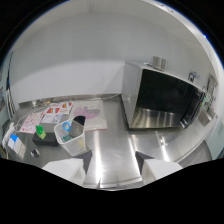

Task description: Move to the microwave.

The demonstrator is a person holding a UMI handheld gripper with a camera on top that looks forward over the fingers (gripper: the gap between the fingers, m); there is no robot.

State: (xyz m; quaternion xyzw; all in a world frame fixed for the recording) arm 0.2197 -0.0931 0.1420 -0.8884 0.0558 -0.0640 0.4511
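Currently gripper [114, 167] is hovering over steel counter [112, 150], fingers spread apart, gripping nothing. Microwave [162, 97] is sitting beyond them toward the right, door open. White mesh basket [71, 136] is standing ahead-left, near colourful papers [47, 116].

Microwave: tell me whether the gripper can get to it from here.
Probably yes. The microwave stands open beyond the gripper, off to one side, with bare steel counter between; the mesh basket sits to the other side, clear of that path.

mesh bin [71, 137] w/ papers [45, 116] nearby
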